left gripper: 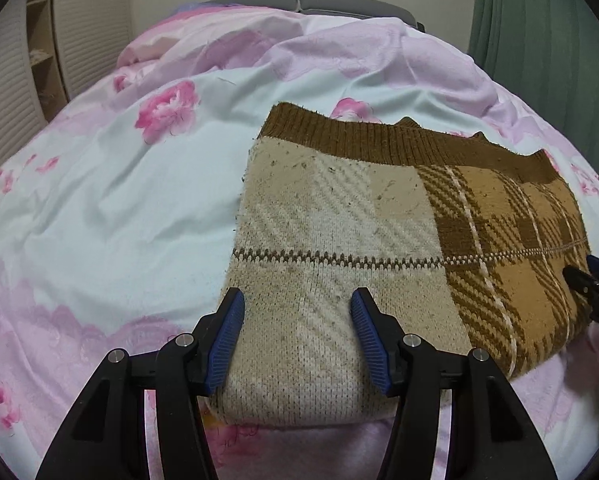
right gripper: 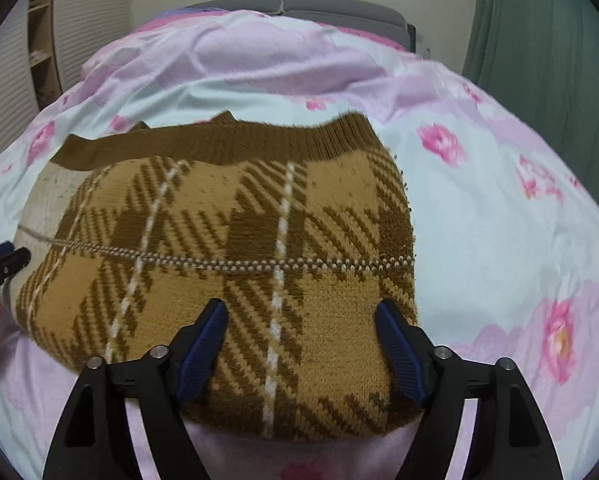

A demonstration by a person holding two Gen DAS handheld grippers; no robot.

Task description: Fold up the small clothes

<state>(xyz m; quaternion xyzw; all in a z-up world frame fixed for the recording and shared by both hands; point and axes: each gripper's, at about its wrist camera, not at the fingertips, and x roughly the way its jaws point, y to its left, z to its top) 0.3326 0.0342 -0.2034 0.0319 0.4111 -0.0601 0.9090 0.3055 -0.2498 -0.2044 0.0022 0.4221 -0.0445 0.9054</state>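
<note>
A small knitted garment lies folded on the bed, cream on its left half [left gripper: 331, 240] and tan-and-brown plaid on its right half [right gripper: 235, 248], with a brown ribbed band along the far edge. My left gripper [left gripper: 297, 300] is open just over the near cream edge, holding nothing. My right gripper [right gripper: 301, 308] is open over the near plaid edge, holding nothing. The right gripper's tip also shows at the right edge of the left wrist view [left gripper: 591, 284], and the left gripper's tip at the left edge of the right wrist view [right gripper: 3, 264].
The bed is covered by a pale blue and pink floral quilt [left gripper: 111, 208], bunched into folds at the far side [right gripper: 283, 56]. A grey headboard [left gripper: 339, 4], a green curtain [left gripper: 539, 40] at right and white louvred doors [left gripper: 7, 92] at left stand behind.
</note>
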